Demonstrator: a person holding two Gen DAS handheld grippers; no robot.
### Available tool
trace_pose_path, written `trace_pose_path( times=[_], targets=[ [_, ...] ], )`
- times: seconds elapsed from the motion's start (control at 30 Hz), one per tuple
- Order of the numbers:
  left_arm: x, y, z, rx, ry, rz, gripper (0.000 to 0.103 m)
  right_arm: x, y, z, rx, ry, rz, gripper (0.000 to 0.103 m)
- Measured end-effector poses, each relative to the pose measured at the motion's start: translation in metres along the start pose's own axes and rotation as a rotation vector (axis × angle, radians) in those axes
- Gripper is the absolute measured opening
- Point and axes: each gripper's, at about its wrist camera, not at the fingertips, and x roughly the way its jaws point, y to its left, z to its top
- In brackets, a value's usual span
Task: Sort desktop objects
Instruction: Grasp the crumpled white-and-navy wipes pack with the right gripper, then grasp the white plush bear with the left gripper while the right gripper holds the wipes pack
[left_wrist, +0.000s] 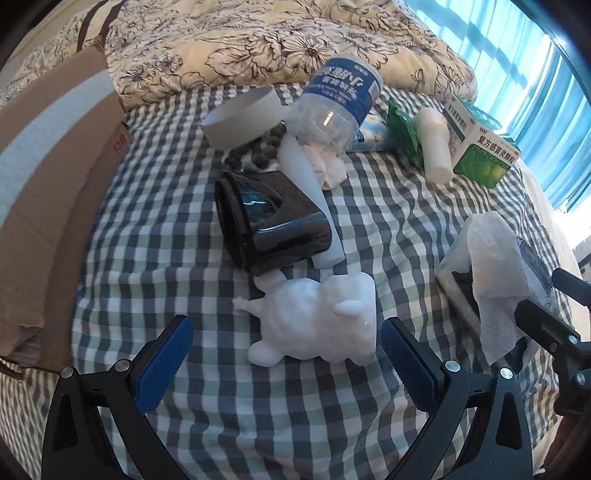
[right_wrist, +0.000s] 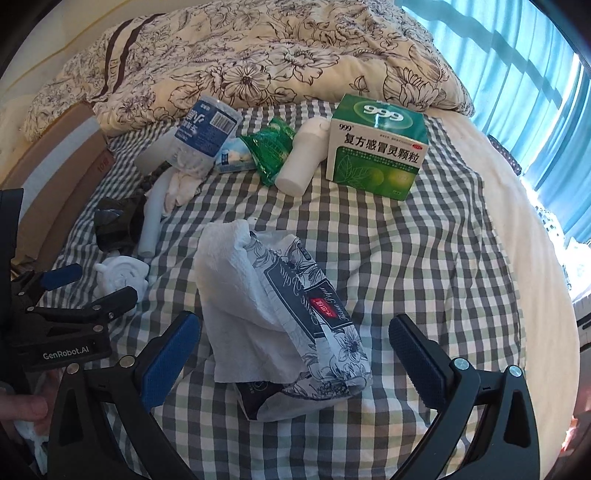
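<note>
White figurine (left_wrist: 317, 321) between wide left jaws; tissue pack (right_wrist: 295, 317) between wide right jaws

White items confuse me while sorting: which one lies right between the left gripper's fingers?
The white figurine, lying on its side between the open left gripper. The white bottle lies farther off.

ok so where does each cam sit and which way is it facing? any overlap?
Left wrist: on the left claw, facing forward over the checked cloth at the white figurine; its open blue pads show.
Right wrist: on the right claw, facing the tissue pack; its open pads and a thumb show.
Shared: figurine, tissue pack, green medicine box; each view catches the other claw.
</note>
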Motion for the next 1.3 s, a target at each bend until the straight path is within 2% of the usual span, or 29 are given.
trace_pose_path(
  times=[0.2, 0.47, 0.57, 0.63, 0.73, 0.83, 1.1, 1.17, 1.3],
  targets=[
    [0.013, -0.007, -0.001, 0.027, 0.013, 0.01, 0.103, 0.013, -0.001, 0.0, 0.006, 0.022, 0.002, 0.103],
    [0.016, -0.003, 0.006, 0.001, -0.015, -0.019, 0.103, 0.028, 0.0, -0.002, 0.005, 0.043, 0.012, 0.103],
    [0.017, -0.002, 0.007, -0.012, -0.024, -0.024, 0.103, 0.03, -0.001, -0.003, 0.01, 0.044, -0.017, 0.102],
    [0.016, -0.001, 0.008, -0.027, -0.037, -0.026, 0.094, 0.031, -0.001, -0.003, 0.009, 0.046, -0.003, 0.099],
    [0.014, 0.002, 0.009, -0.043, -0.045, -0.043, 0.084, 0.032, 0.002, -0.004, -0.003, 0.054, 0.001, 0.092],
    [0.014, 0.003, 0.008, -0.049, -0.047, -0.049, 0.083, 0.031, 0.004, -0.004, -0.008, 0.053, 0.004, 0.086],
    [0.008, 0.002, 0.003, -0.058, -0.057, -0.067, 0.083, 0.021, 0.001, -0.006, 0.001, 0.037, -0.004, 0.051],
    [0.003, 0.0, 0.002, -0.058, -0.065, -0.071, 0.083, 0.017, -0.002, -0.006, 0.008, 0.031, 0.005, 0.039],
    [-0.006, -0.002, 0.002, -0.048, -0.081, -0.07, 0.083, 0.012, -0.005, -0.008, 0.018, 0.029, 0.025, 0.029]
  ],
)
